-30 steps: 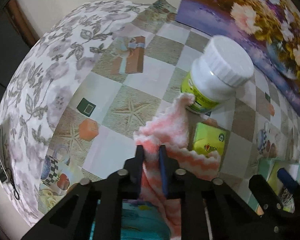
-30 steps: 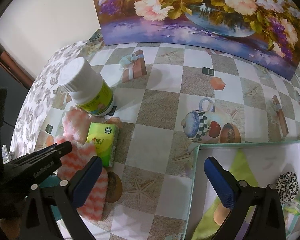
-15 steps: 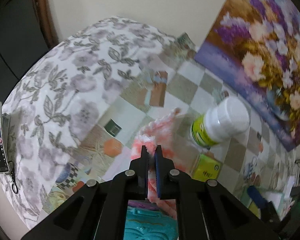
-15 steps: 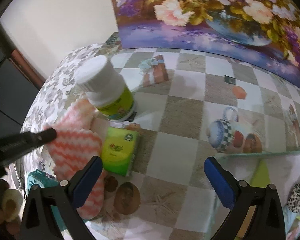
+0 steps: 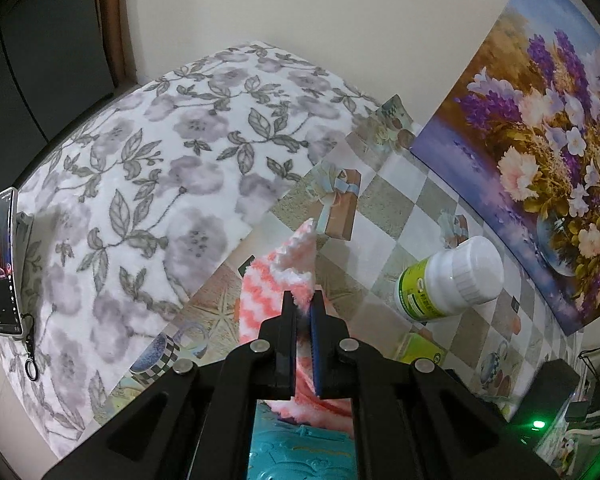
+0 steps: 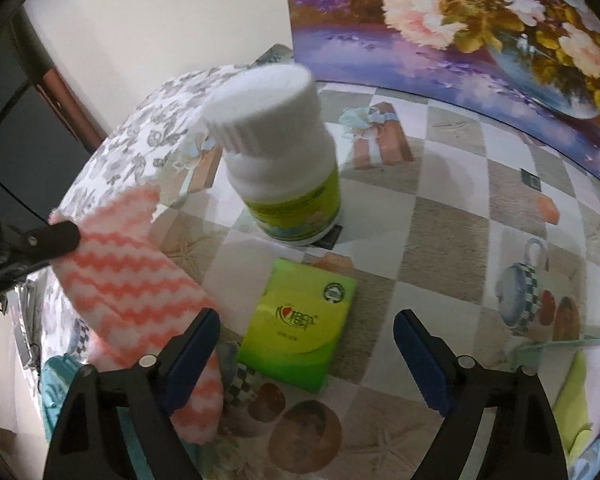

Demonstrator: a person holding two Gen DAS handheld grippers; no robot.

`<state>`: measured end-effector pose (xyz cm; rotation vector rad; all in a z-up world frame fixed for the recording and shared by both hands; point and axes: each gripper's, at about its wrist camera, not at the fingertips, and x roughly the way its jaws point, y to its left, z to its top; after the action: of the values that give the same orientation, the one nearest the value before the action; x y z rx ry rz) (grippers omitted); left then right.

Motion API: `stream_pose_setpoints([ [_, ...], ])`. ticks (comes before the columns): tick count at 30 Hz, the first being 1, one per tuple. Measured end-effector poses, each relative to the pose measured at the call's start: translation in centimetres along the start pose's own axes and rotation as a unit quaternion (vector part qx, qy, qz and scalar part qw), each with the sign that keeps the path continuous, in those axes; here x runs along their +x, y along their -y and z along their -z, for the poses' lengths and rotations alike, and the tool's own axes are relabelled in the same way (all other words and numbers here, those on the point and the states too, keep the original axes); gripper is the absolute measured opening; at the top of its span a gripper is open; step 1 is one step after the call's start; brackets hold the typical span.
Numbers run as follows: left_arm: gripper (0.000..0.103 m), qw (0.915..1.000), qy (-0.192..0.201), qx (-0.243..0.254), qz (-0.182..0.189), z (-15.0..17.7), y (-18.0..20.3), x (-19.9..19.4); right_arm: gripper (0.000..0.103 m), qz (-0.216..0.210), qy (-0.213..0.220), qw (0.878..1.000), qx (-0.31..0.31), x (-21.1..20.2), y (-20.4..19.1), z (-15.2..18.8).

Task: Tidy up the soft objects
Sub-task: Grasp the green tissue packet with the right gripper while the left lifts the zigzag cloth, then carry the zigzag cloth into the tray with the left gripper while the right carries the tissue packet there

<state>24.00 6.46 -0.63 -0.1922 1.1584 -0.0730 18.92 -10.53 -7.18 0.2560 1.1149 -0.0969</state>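
My left gripper (image 5: 302,300) is shut on the top edge of a fluffy pink-and-white zigzag cloth (image 5: 276,276). The cloth (image 6: 132,264) hangs from it above the table's left end, and one black finger (image 6: 56,236) shows in the right wrist view. My right gripper (image 6: 308,320) hovers over a green tissue pack (image 6: 300,320) lying flat on the table. Its jaws are closing, with the pack below and between the blue pads, which do not touch it. In the left wrist view the pack (image 5: 420,348) is partly hidden.
A white bottle with a green label (image 6: 284,168) stands just behind the pack. A flower painting (image 6: 460,20) leans at the back. A tray (image 6: 580,360) holding soft items sits at the right. A floral blanket (image 5: 160,160) and a phone (image 5: 4,264) lie left.
The left gripper has risen and rolled, carrying the cloth off the table. The right gripper has moved left and down over the tissue pack, and its jaws have narrowed.
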Motion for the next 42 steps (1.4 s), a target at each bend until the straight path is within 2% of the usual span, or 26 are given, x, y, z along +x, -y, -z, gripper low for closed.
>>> stream_pose_setpoints([
  [2, 0.006, 1.0000, -0.003, 0.001, 0.000, 0.0, 0.1, 0.1, 0.072, 0.011, -0.008, 1.000, -0.002, 0.6, 0.1, 0.3],
  [5, 0.006, 1.0000, -0.005, 0.003, 0.003, 0.1, 0.4, 0.2, 0.049, 0.032, -0.001, 1.000, -0.002, 0.3, 0.6, 0.4],
  [12, 0.005, 0.9996, -0.003, 0.010, 0.025, 0.1, 1.4, -0.9, 0.049, 0.027, -0.006, 0.999, 0.035, -1.0, 3.4, 1.1],
  [20, 0.005, 0.9979, 0.011, 0.034, 0.053, 0.7, 3.3, -4.1, 0.049, 0.024, 0.019, 0.998, 0.049, -5.5, 4.1, 1.3],
  [25, 0.005, 0.9943, 0.025, 0.053, 0.089, 1.7, 4.8, -7.2, 0.049, 0.019, 0.035, 0.997, 0.062, -8.7, 4.3, 1.6],
  [29, 0.005, 0.9889, 0.052, 0.077, 0.116, 2.6, 6.5, -10.7, 0.049, 0.018, 0.059, 0.995, 0.075, -12.2, 5.0, 1.6],
  [35, 0.005, 0.9763, 0.084, 0.111, 0.166, 4.3, 9.4, -15.3, 0.049, 0.031, 0.100, 0.990, 0.096, -17.7, 6.8, 2.0],
  [42, 0.005, 0.9612, 0.088, 0.162, 0.205, 8.0, 13.4, -17.8, 0.049, 0.073, 0.125, 0.981, 0.128, -22.1, 10.8, 4.8],
])
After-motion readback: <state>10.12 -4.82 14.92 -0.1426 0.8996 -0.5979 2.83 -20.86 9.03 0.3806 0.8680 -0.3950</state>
